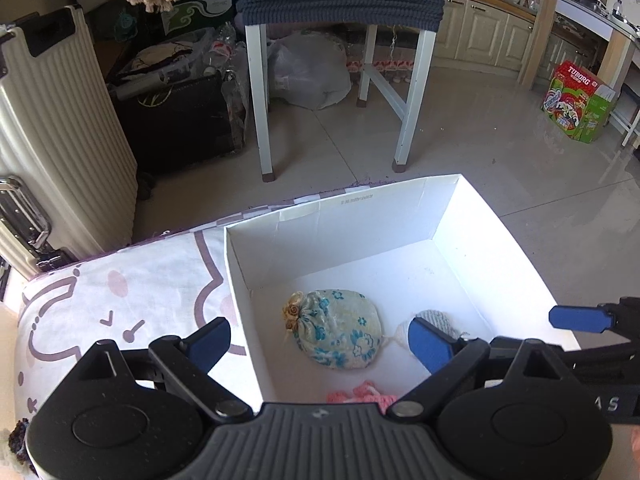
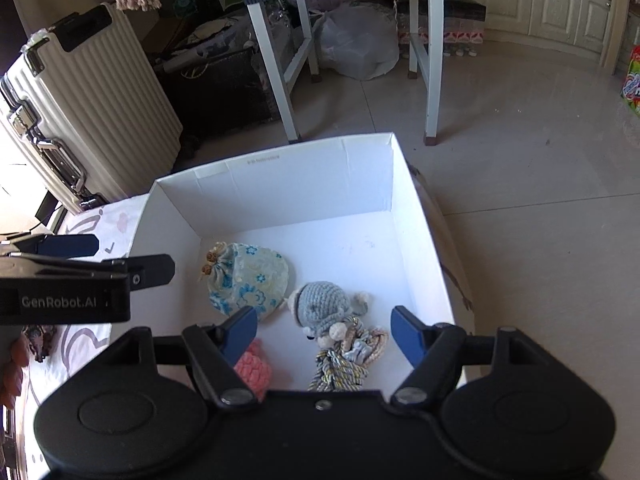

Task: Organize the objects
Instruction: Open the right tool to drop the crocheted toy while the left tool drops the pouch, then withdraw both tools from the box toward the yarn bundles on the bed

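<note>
Both tools, the left tool (image 1: 320, 340) and the right tool (image 2: 324, 330), hang wide and empty over the white box (image 2: 276, 160), so I would next lower one slowly onto a loose item beside it.

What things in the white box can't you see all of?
- Pink crocheted toy: partly hidden behind each gripper's body in both views.
- Grey crocheted doll: in the left wrist view, mostly hidden behind the left gripper finger.
- Multicoloured rope bundle: lower end cut off by the right gripper body; unseen in the left view.
</note>
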The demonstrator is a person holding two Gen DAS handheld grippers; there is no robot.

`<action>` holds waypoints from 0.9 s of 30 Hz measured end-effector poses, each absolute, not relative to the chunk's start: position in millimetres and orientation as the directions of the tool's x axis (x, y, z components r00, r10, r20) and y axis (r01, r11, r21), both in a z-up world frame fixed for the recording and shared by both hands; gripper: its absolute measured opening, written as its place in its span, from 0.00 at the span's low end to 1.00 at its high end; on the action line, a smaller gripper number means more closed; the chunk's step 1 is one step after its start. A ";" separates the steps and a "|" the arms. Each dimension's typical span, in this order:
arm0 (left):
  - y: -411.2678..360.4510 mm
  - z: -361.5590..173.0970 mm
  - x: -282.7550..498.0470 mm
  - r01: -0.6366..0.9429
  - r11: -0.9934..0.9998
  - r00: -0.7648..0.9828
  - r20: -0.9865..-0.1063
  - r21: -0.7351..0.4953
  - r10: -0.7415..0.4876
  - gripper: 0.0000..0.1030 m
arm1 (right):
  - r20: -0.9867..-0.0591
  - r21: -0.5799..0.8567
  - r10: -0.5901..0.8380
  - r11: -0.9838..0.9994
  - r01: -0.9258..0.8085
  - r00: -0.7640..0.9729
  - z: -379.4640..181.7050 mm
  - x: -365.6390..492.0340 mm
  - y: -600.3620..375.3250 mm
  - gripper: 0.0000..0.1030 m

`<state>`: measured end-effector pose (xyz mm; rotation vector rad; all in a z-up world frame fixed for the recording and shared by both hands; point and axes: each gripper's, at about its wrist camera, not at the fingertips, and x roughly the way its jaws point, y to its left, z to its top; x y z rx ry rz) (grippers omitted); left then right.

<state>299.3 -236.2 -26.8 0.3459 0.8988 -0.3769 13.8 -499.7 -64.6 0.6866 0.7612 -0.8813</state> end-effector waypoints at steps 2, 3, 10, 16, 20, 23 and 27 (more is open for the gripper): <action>-231.2 -19.6 290.0 0.456 0.881 0.564 -0.807 0.128 -0.174 0.92 | -0.805 0.201 -0.424 0.464 0.862 0.416 -55.2 12.5 -492.2 0.72; -228.8 -16.8 285.7 0.458 0.880 0.562 -0.808 0.125 -0.178 0.92 | -0.799 0.201 -0.432 0.462 0.864 0.417 -50.1 11.2 -486.7 0.72; -212.2 2.7 251.2 0.471 0.871 0.575 -0.797 0.137 -0.186 0.92 | -0.779 0.200 -0.460 0.462 0.864 0.427 -25.2 -0.4 -453.0 0.72; -198.0 15.7 227.7 0.479 0.865 0.587 -0.787 0.148 -0.190 0.92 | -0.761 0.191 -0.489 0.461 0.867 0.427 -9.1 -13.7 -427.7 0.72; -187.4 20.4 211.3 0.476 0.865 0.607 -0.771 0.157 -0.194 0.94 | -0.751 0.194 -0.502 0.453 0.870 0.428 -2.3 -22.3 -414.9 0.72; -180.1 22.2 200.4 0.475 0.865 0.615 -0.764 0.162 -0.195 0.97 | -0.741 0.205 -0.512 0.442 0.873 0.433 3.2 -28.8 -406.3 0.73; -168.8 24.0 188.6 0.465 0.873 0.614 -0.764 0.150 -0.196 0.99 | -0.734 0.197 -0.532 0.429 0.882 0.422 7.9 -33.3 -394.6 0.76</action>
